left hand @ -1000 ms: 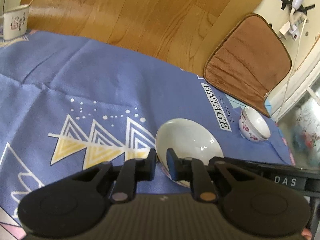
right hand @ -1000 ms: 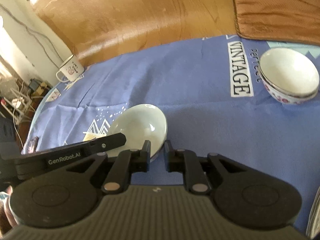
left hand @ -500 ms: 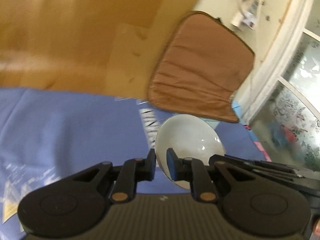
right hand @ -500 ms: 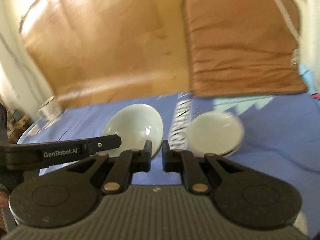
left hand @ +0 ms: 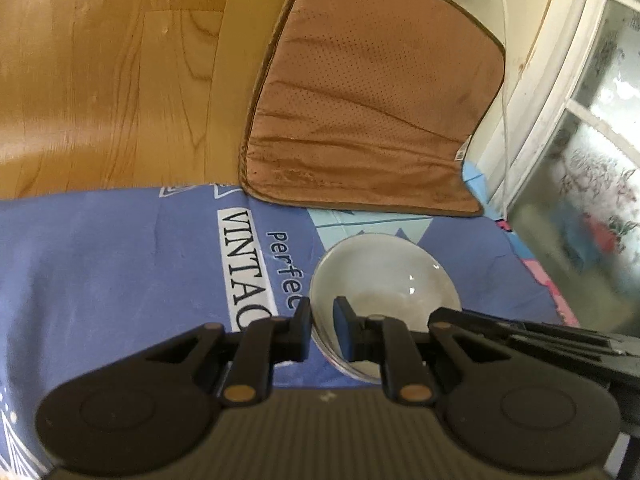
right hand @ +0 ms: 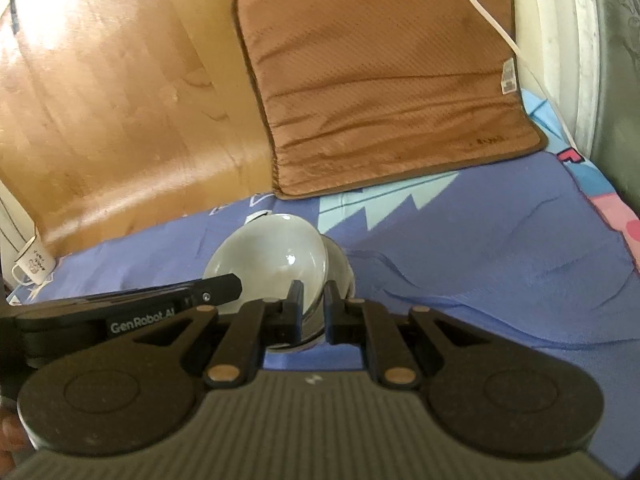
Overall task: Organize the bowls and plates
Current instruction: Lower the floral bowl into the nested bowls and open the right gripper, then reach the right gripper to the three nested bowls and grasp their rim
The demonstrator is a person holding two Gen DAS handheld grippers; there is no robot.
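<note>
Left wrist view: a glossy, pale grey-white ceramic bowl, round and shallow with a smooth glazed inside that carries small highlights, is pinched at its near rim by the black plastic left gripper. Its jaws stand narrow, one finger inside the rim and one outside, pads on the wall. From the right edge the black beam of the right gripper reaches the same bowl. Beneath lies a blue printed cloth, soft and faintly creased, bearing a white label with dark lettering and pale triangle patterns. Past the cloth's far edge runs a varnished wooden floor with visible grain. A brown, square, stitched seat cushion with rounded corners overlaps the cloth's far edge.

Right wrist view: the right gripper is likewise nearly closed on the bowl's rim, the thin wall between its pads, while the left gripper's finger meets the rim from the left. The bowl appears held above the cloth. Behind and just right of the bowl a second rounded, greyish shape shows, too blurred to name. A white enamel mug with a dark drawing stands far left at the cloth's edge. Bare, rumpled cloth spreads to the right, bounded by a pink border and a white frame.
</note>
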